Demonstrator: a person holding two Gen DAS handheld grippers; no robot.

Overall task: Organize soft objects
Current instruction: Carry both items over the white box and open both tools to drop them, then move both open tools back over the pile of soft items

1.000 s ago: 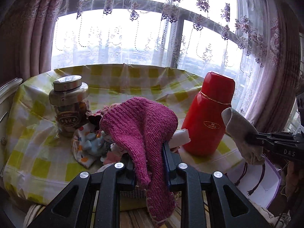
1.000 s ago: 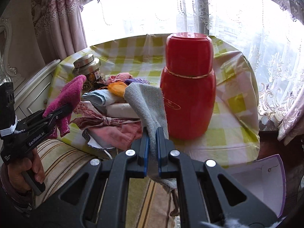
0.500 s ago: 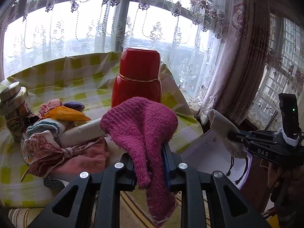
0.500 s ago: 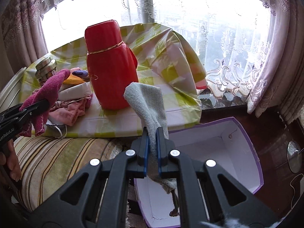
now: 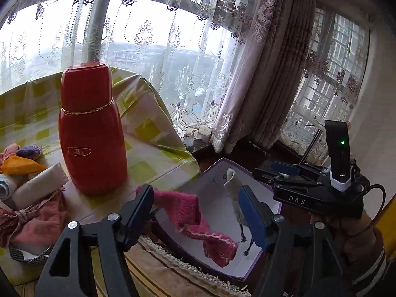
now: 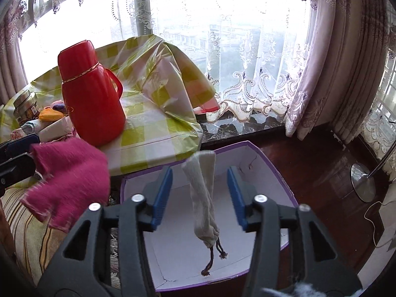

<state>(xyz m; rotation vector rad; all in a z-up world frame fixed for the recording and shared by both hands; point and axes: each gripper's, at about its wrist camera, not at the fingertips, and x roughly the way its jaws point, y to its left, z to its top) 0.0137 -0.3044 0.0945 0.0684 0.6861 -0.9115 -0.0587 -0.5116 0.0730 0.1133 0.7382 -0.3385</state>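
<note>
In the left wrist view my left gripper (image 5: 195,195) hangs over a white box with a purple rim (image 5: 217,161). Its jaws are opening, and the pink knitted cloth (image 5: 195,219) drops loose between them into the box. To its right my right gripper (image 5: 262,170) is held by a hand. In the right wrist view my right gripper (image 6: 200,173) is also over the box (image 6: 272,164), jaws opening. The grey drawstring pouch (image 6: 204,198) falls between its blue pads without touching them. The pink cloth (image 6: 70,173) shows blurred beside the left gripper (image 6: 26,154).
A red thermos (image 5: 91,128) stands on the table's yellow checked cover (image 6: 153,133). Left of it lies a pile of several soft items (image 5: 27,185) and a glass jar (image 6: 23,106). A striped cushion (image 6: 27,230) sits below, a lamp base (image 6: 362,182) on the dark floor, curtains behind.
Both grippers swung right from the table to above the purple-rimmed box. Both then opened, letting go of the pink cloth and the grey pouch, which now fall.
</note>
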